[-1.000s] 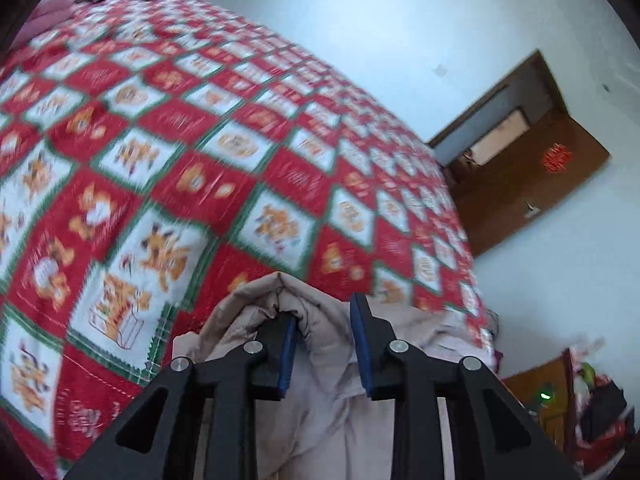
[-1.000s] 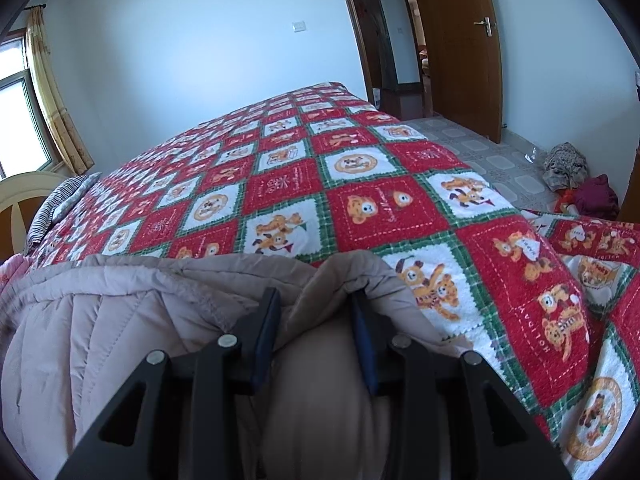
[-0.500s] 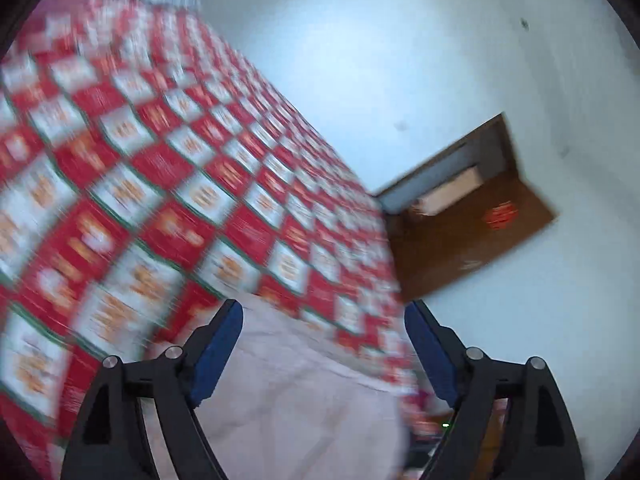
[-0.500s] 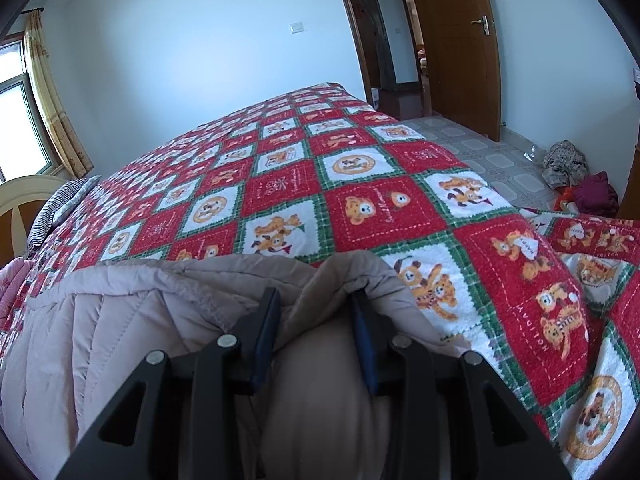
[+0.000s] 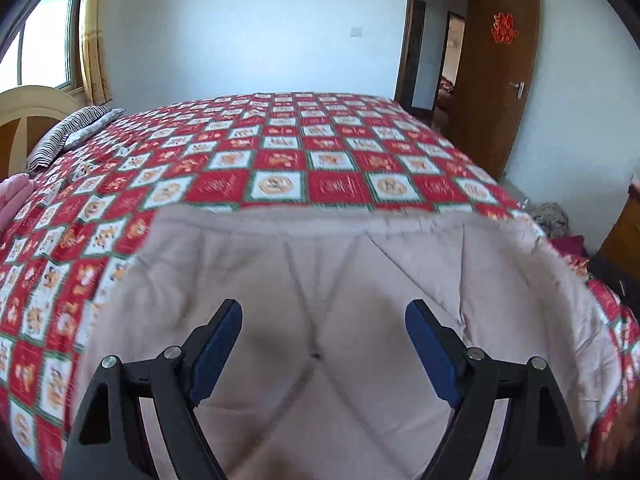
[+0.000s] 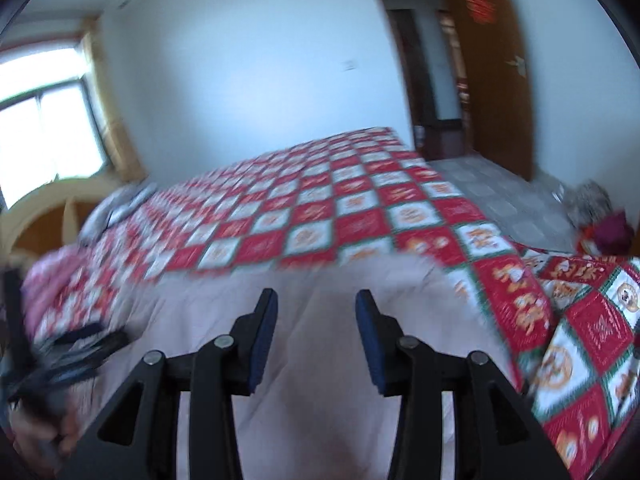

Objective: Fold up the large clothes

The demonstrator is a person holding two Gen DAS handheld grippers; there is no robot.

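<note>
The coat [image 5: 320, 280] lies spread on the bed [image 5: 280, 160], at the near side. The bed cover runs on behind it to the far wall. A pillow [image 5: 72, 136] lies at the far left end of the bed, and the headboard [image 5: 32, 112] stands just behind the pillow. The window [image 5: 44, 44] is above the headboard, with a curtain [image 5: 94, 40] at its right side. The door [image 5: 508, 80] stands on the right, behind the bed. A heap of clothes [image 6: 600, 220] sits on the floor to the right of the bed, in front of the door. The left gripper [image 5: 323, 336] is over the middle of the coat. The right gripper [image 6: 316, 320] is over the coat too, near its right edge.
</note>
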